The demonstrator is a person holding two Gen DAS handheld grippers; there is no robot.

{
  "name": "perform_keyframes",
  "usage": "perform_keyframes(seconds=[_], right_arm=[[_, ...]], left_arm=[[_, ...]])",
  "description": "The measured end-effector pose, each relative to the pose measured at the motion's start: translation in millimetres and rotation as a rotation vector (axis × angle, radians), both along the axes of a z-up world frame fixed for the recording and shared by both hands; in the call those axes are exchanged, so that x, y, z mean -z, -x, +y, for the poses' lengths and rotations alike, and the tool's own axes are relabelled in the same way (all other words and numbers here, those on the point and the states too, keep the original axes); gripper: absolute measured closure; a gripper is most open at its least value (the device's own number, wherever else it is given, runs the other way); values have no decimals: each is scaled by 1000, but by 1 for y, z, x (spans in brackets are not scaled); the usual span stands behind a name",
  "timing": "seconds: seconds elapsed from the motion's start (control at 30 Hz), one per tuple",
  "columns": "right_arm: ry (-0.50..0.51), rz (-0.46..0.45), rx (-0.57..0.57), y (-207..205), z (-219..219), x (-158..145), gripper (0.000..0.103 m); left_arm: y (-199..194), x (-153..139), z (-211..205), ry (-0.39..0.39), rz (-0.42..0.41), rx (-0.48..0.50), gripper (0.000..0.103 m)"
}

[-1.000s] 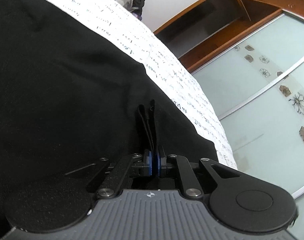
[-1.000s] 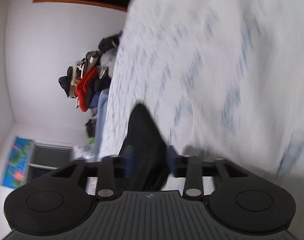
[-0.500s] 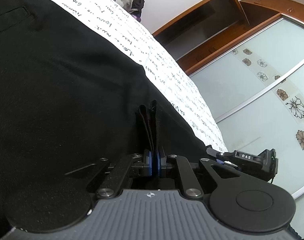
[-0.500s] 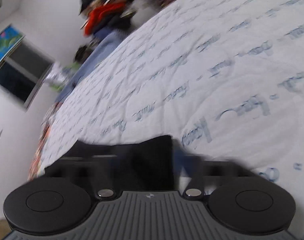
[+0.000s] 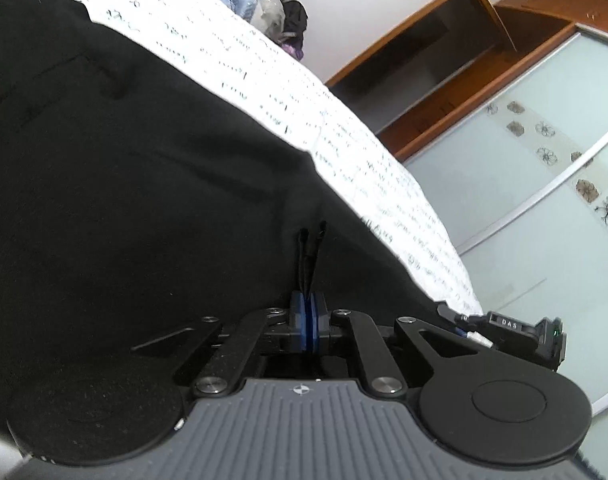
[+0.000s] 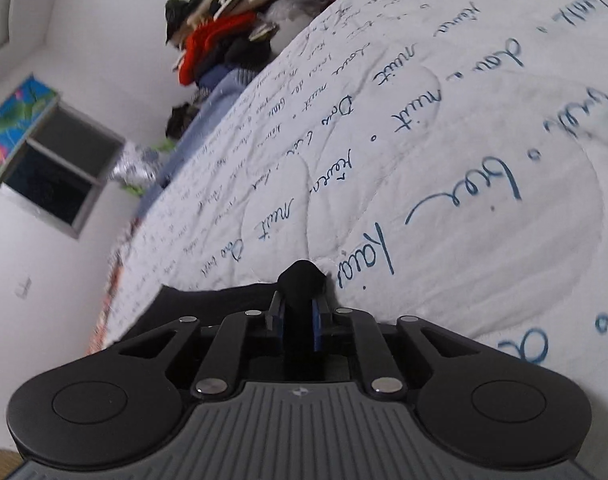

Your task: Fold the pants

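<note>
The black cloth pants (image 5: 136,184) lie spread over the white quilted bedspread with blue script (image 6: 443,152). Since a second ago the right gripper (image 6: 300,312), clenched on a bunched pants edge, has swung down to the quilt; the fold seems to be landing. The left gripper (image 5: 308,312) stays clamped on thin fabric layers. A heap of mixed clothes (image 6: 228,36) sits far off, clear of the work.

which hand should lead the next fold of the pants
Probably right: the right tongs pinch a bunched corner of the black fabric pants beside open white script-printed quilt. The left tongs pinch an edge with the pants spread ahead.
</note>
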State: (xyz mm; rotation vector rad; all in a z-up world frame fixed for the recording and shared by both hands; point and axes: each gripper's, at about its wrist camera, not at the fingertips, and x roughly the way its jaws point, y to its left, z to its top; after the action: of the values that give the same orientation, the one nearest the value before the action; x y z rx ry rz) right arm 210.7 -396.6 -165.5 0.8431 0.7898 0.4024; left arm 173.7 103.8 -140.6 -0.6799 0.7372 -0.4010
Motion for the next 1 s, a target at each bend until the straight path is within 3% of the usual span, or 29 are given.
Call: perform_keyframes(seconds=[0.07,0.13,0.2,0.3,0.37,0.43,0.5,0.57,0.67,0.8,0.9,1.0], right_arm=[[7,14,58,9,-5,-11,80],[43,-62,122,26,-7,-29,74],[43,-156,129,45,3,-45,67],[95,-206,43,59,39,-59,52],[206,-238,-15,64,72,-65,51],[379,-262,-67,65,108,-64,51],[529,-236,-117,62,137,-53,51],[638,-229,-158,62,156,-35,50],[730,-310,-181,71,166,-23,44],[707,-258,-191,62,162,-38,42],[638,-297,-165,51,161,-65,41],[666,-304,-232,28,183,-75,29]], left_arm=[[9,-13,1,19,-13,-32,82],[19,-28,0,-24,-51,-63,68],[26,-39,-6,-63,-97,-62,68],[29,-47,-25,-111,-140,-28,68],[26,-49,-43,-185,-145,-12,68],[21,-47,-64,-294,-115,2,68],[16,-38,-76,-376,-71,-14,68],[17,-32,-83,-434,-104,-27,66],[25,-25,-91,-521,-149,-24,64],[28,-22,-98,-568,-177,-25,63],[28,-20,-97,-568,-182,-28,62],[31,-22,-101,-583,-193,-25,61]])
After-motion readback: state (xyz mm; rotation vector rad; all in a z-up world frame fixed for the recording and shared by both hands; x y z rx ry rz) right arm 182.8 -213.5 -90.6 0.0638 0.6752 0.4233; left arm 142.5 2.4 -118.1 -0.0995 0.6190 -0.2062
